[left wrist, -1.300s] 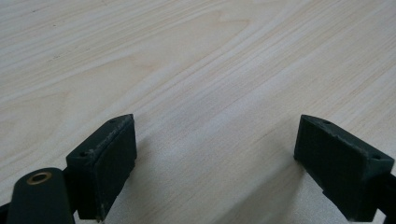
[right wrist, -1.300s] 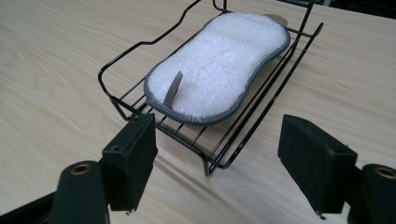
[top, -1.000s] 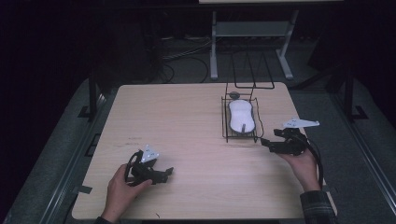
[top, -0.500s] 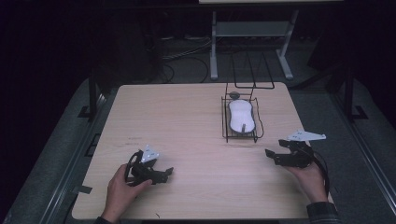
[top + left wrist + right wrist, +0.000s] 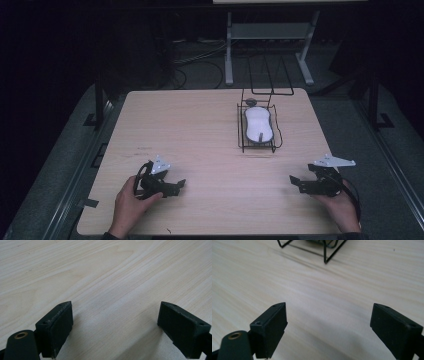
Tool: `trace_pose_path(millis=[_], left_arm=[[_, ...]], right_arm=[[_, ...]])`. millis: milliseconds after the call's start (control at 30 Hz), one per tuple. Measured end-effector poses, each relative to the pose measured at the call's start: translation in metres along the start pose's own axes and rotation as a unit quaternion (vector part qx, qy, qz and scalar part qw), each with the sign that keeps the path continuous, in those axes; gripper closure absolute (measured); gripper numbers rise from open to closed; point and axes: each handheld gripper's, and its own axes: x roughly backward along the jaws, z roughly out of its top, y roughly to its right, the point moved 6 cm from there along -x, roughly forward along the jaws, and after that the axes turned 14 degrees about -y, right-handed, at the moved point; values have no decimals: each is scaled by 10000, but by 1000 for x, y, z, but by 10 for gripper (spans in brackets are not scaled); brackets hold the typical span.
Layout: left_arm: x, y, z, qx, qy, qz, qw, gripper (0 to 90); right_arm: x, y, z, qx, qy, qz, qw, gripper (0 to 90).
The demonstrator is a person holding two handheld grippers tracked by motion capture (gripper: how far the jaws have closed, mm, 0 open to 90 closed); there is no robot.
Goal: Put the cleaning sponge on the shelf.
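Observation:
A black wire rack [image 5: 240, 131] stands at the back right of the wooden table [image 5: 195, 125], with a white oval dish [image 5: 258, 125] lying in it. My left gripper [image 5: 179, 186] rests low over the front left of the table, a hand around it. Its jaws stand wide apart over bare wood [image 5: 115, 315]. My right gripper [image 5: 296, 183] hovers at the front right, pointing left, well in front of the rack. Its jaws have just been opening and hold nothing [image 5: 328, 315]. The rack's near corner [image 5: 325, 251] shows at the top of the right gripper view.
Bare wood lies between the two grippers and across the left half of the table. A small round grey thing [image 5: 251, 102] sits at the rack's far end. Beyond the table stand a grey metal stand [image 5: 265, 35] and floor cables [image 5: 195, 60].
My right gripper has drawn back from beside the rack toward the front edge of the table and sunk lower. The left gripper has stayed in place.

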Motion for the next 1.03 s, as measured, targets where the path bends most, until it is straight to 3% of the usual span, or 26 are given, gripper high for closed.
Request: trace_pose_path(millis=[267,533,1033], left_arm=[[0,0,0,1,1,0,10000,122],[0,0,0,2,1,2,10000,122],[0,0,0,14,13,-1,10000,122]], right_arm=[[1,-1,-18,-13,30,-112,9999,113],[-7,0,-34,17,-220,-313,9993,103],[-9,-1,-34,67,-262,-358,9990,83]])
